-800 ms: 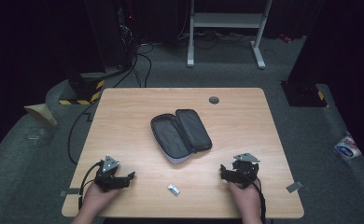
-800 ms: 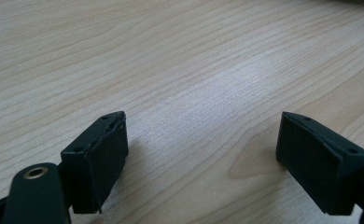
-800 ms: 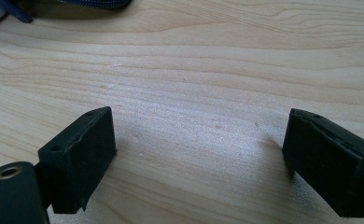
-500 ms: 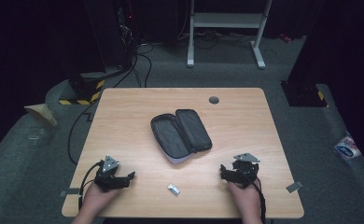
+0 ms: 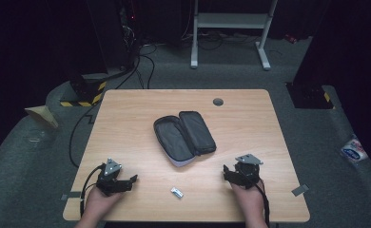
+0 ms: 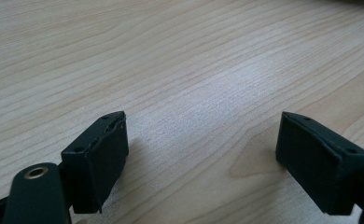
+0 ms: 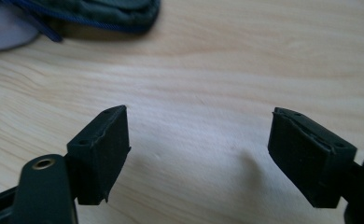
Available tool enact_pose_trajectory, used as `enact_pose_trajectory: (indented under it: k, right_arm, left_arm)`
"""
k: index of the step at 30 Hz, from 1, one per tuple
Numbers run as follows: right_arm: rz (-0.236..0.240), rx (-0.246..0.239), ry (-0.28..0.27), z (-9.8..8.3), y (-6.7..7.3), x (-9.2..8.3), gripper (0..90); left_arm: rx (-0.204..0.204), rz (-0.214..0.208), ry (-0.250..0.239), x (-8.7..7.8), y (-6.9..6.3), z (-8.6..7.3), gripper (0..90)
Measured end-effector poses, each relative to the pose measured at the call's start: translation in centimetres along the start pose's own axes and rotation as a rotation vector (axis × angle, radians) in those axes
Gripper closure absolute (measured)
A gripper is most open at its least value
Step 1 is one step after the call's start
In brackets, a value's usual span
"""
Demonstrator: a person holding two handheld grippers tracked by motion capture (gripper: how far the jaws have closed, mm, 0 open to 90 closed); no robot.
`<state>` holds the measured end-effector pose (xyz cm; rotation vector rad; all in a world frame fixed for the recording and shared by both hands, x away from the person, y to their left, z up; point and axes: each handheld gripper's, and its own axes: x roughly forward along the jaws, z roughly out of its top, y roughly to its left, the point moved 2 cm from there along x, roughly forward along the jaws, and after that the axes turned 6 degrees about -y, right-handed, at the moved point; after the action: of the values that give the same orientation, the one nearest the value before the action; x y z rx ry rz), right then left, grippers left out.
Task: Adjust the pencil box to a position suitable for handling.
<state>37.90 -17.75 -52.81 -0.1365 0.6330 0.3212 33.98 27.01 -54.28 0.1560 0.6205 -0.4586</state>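
While both the left gripper (image 5: 132,180) and the right gripper (image 5: 226,172) are rested near the table's (image 5: 126,118) front edge with jaws apart and empty, a soft, light pouch (image 5: 184,137), opened mid-table, is judged best gripped by its rim.

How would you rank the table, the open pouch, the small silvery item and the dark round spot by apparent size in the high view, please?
1. table, by far the largest
2. open pouch
3. small silvery item and dark round spot: both tiny and look about alike, so I would not rank them.
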Motion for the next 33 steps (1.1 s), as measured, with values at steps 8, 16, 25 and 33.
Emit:
enact_pose_trajectory:
  k: [8, 16, 25, 33]
  right_arm:
    - [0.065, -0.028, -0.080, 1.6, 1.8, -0.4, 28.6]
    - [0.139, -0.033, -0.127, 3.1, 3.9, 0.3, 36.8]
    - [0.221, -0.055, -0.159, 4.7, 6.5, 1.0, 42.3]
    - [0.315, -0.096, -0.156, 5.6, 10.3, 1.4, 48.3]
  left_arm:
    - [-0.001, 0.000, -0.001, 0.0, 0.0, 0.0, 16.9]
    - [-0.005, 0.003, -0.001, 0.1, 0.0, 0.1, 17.4]
    - [-0.008, 0.010, -0.002, 0.1, 0.0, 0.1, 18.2]
    - [-0.007, 0.011, -0.005, 0.1, 0.0, 0.1, 18.9]
